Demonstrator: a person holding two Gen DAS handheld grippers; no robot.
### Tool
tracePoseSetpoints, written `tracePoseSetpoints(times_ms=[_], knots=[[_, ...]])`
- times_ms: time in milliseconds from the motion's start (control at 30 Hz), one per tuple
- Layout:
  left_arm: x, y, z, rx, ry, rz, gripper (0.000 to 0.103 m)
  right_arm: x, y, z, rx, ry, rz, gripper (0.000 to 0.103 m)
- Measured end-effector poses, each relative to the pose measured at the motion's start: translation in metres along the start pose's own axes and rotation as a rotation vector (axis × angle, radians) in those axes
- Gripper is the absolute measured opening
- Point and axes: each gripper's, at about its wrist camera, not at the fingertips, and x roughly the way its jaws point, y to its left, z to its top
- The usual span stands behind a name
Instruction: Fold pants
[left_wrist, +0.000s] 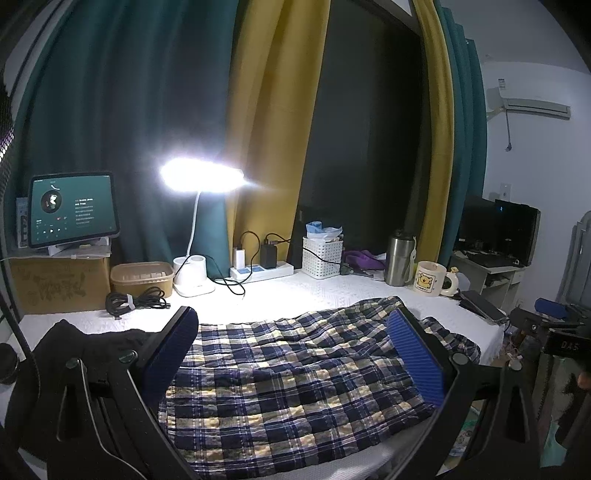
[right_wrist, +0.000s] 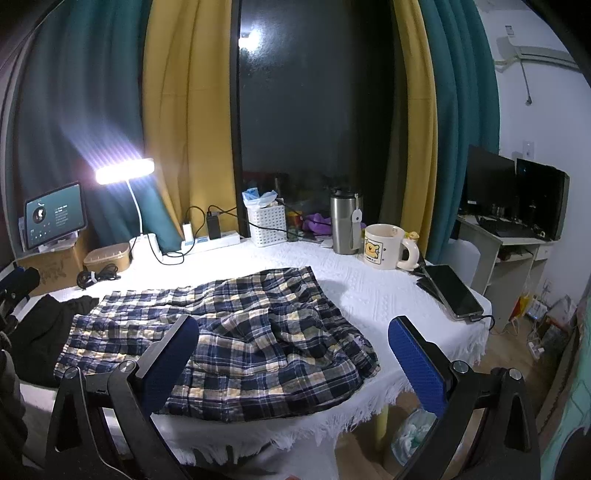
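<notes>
Left gripper (left_wrist: 295, 354): jaws spread wide, holding nothing; it hangs above the near edge of the tabletop, with plaid cloth filling the gap between its blue pads (left_wrist: 415, 354).
Right gripper (right_wrist: 295, 358): also wide open and empty; its left finger sits over the cloth, while its right finger sits over bare white cover and the fringe at the near right corner.
Plaid pants (right_wrist: 221, 325): they lie in a loose, rumpled slab on the near half of the tabletop, long axis running left to right along the near edge, one end bunched toward the near right corner.
Key relation: the pants lie straight ahead of and below both grippers. My judgement is that the left gripper is nearer the left end and the right gripper nearer the bunched right end, so each would take its own end.
Task stage: the cloth looks partly doubled but untidy, and I cannot tell how many folds are in.
Black garment (right_wrist: 44, 328): it lies at the left edge, touching the left end of the pants.
Tablecloth (right_wrist: 369, 291): white, textured, fringed at the near edge.
Phone (right_wrist: 452, 290): at the right edge, well apart from the pants.
Mug (right_wrist: 382, 245): at the far right, beside the steel tumbler (right_wrist: 345, 225).
Desk lamp (right_wrist: 125, 171): lit, at the far left.
</notes>
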Motion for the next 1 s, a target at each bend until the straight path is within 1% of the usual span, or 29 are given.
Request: tracePoseSetpoints(times_ms=[333, 1000], knots=[[-0.0015, -0.0022, 0.0046, 0.013, -0.005, 0.001, 0.102, -0.0001, 0.0002, -0.001, -0.001, -0.001, -0.001, 0.103], [-0.0018, -0.0006, 0.0026, 0.012, -0.012, 0.017, 0.102, 0.0005, -0.0001, -0.0005, -0.005, 0.002, -0.001, 0.103]])
